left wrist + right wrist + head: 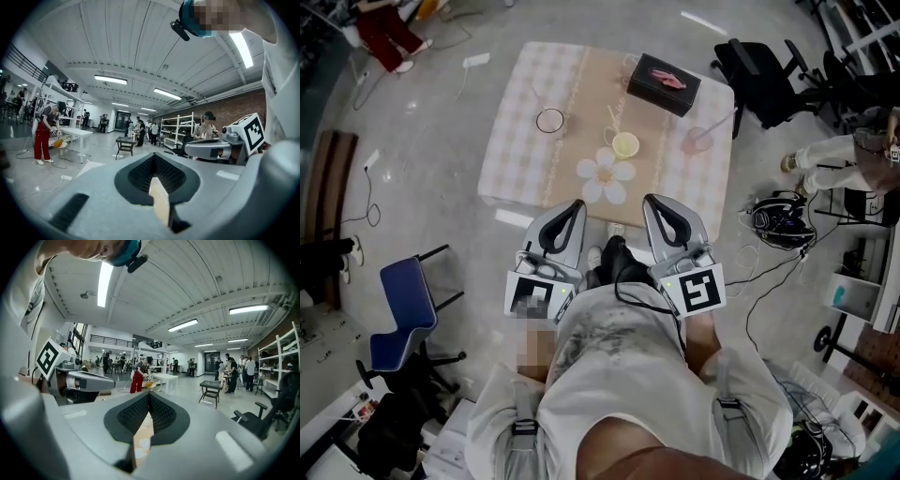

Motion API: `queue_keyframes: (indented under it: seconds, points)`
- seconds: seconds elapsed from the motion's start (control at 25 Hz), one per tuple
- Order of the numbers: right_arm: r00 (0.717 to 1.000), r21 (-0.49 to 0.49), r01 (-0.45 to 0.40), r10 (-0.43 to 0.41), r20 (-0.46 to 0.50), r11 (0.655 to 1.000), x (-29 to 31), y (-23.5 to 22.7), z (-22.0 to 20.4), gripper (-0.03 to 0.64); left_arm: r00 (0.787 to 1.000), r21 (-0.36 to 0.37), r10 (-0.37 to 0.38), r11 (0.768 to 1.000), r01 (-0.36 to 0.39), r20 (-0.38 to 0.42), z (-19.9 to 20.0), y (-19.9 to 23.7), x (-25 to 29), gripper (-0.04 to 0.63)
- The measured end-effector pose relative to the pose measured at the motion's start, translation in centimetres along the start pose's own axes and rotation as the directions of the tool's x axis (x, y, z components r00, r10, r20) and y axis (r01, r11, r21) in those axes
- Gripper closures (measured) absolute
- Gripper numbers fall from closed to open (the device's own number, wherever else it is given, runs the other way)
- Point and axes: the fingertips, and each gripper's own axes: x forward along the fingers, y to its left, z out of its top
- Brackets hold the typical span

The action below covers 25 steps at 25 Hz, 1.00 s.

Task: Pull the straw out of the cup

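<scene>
In the head view a table (511,159) with a checked cloth stands in front of me. On it are a yellow cup (625,145) with a pale straw (612,119), a clear glass (550,120) and a pink cup (697,142) with a straw. My left gripper (577,203) and right gripper (651,199) hover side by side at the table's near edge, short of all the cups. Both are shut with nothing held. The left gripper (153,155) and right gripper (149,393) views show the tips meeting and the room beyond; no cup shows there.
A black box (664,84) with a pink item on top sits at the table's far right. A blue chair (403,314) stands left of me, and a black office chair (764,80) with cables (778,220) on the floor to the right. People stand farther off in the room.
</scene>
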Motion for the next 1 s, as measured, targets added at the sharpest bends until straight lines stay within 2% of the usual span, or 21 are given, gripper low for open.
queue_keyframes:
  seconds: [0.12,0.48,0.76,0.88,1.0]
  points:
    - [1.000,0.006,-0.008,0.008,0.014,1.000,1.3,-1.3,0.3,0.607,1.000,-0.003,0.013,1.000,-0.013,-0.011,-0.1,0.7,1.4,0.589]
    - [0.998,0.030,-0.039,0.040,-0.048,0.999,5.0,-5.4,-1.8,0.607,0.997,-0.022,0.038,0.999,-0.039,-0.064,-1.2,2.5,6.2,0.589]
    - [0.997,0.049,-0.066,0.067,-0.033,0.997,7.6,-7.5,-2.5,0.607,0.996,-0.035,0.050,0.998,-0.052,-0.079,-1.4,3.7,9.2,0.589]
    - [0.993,0.064,-0.070,0.075,-0.087,0.996,7.9,-8.2,-4.0,0.606,0.994,-0.038,0.045,0.998,-0.049,-0.099,-2.3,3.7,10.3,0.589]
    - [0.990,0.078,-0.076,0.085,-0.115,0.994,8.4,-8.9,-5.0,0.606,0.996,-0.048,0.048,0.998,-0.052,-0.079,-2.1,3.8,11.8,0.589]
